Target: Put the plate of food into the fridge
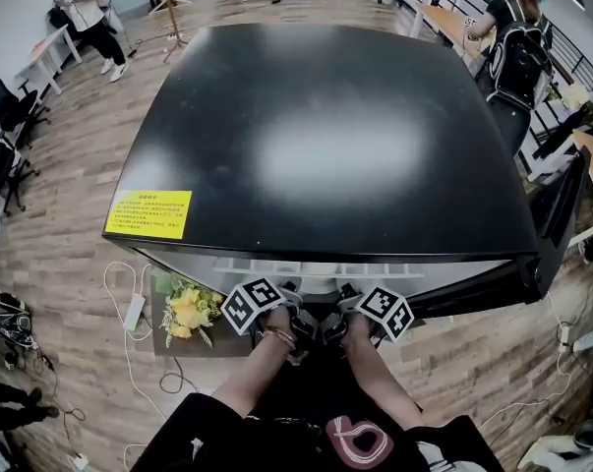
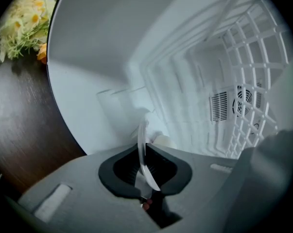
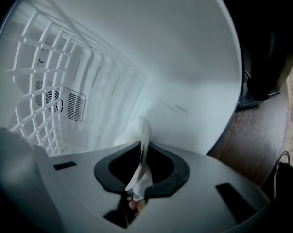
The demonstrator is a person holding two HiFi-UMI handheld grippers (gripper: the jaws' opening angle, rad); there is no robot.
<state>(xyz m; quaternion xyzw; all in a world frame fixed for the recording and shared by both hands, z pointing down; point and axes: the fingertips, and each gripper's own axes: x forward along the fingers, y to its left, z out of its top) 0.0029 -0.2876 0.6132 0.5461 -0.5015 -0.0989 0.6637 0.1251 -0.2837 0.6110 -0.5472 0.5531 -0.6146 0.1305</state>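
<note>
Now, L to R. Far L in head view, a person (image 1: pixel 85 8) stands by desks in the bkgd. Nearer, flowers (image 1: pixel 188 311) lie on a dark table (image 1: pixel 227 347) just beside the fridge (image 1: pixel 326 146). Its black top, w/ a yellow label (image 1: pixel 150 213) at the L corner, fills most of that view. Below the top's front edge two forearms reach fwd side by side, marker cubes up. Both tips are tucked under the edge, into the open cabinet.

L tongs (image 2: pixel 145 174) are pressed together on the plate (image 2: pixel 142 147), pinching its thin white rim, which shows edge-on & upright between the dark pads. A small reddish bit sits low at the grip; can't tell what it is. Beyond are the white inner wall, then a white wire rack (image 2: pixel 253 57) at R w/ a vent (image 2: pixel 233 103) behind it.

R tongs (image 3: pixel 140 176) are likewise clamped on the plate rim, a white edge standing between the pads. Rack & vent lie at L in that view, w/ wood floor (image 3: pixel 263 140) at far R.

The plate is thus inside the fridge, gripped by both tongs. Whether it rests on a shelf can't be told, & the food isn't clear.

At R in head view the black door (image 1: pixel 562 219) hangs open. Beyond it, a 2nd person w/ a backpack (image 1: pixel 517 52) is at a desk.
</note>
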